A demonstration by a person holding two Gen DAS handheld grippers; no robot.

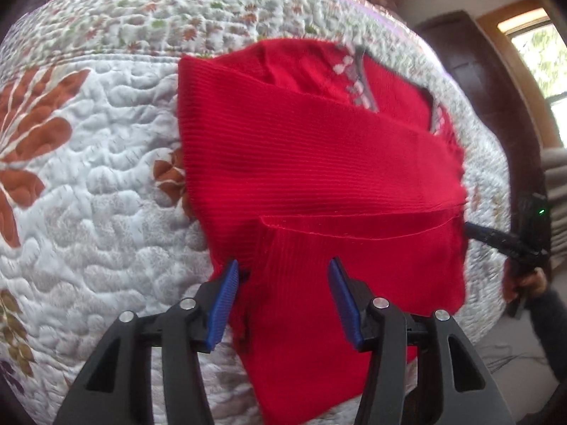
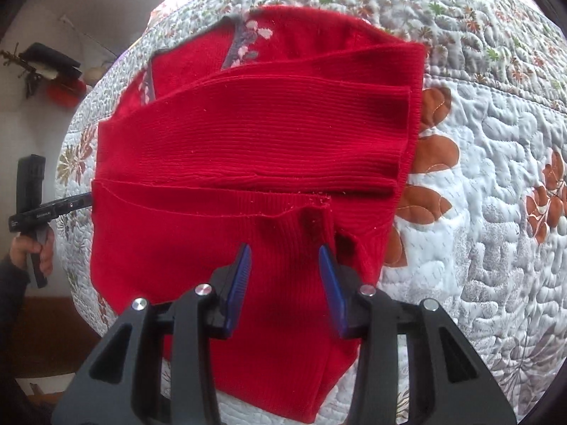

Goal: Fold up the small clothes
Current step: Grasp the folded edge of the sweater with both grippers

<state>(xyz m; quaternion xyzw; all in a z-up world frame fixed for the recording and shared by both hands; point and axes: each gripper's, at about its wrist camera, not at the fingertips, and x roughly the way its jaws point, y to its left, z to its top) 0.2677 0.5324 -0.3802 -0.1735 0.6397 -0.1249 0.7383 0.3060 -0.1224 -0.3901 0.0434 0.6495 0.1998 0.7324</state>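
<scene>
- The red ribbed knit garment (image 1: 312, 163) lies partly folded on the white quilted leaf-print bedspread (image 1: 88, 184), its long axis running crosswise to both our grippers.
- We hover our left gripper (image 1: 281, 301) and right gripper (image 2: 285, 283) above its near hem at opposite ends, jaws wide and empty.

A red ribbed knit garment (image 1: 319, 163) with grey-and-white trim lies on a white quilt (image 1: 99, 191) printed with rust-brown leaves.

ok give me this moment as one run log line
stage: mid-fold | red sweater: sleeves folded across, on quilt | left gripper: open over hem | right gripper: open over hem
</scene>
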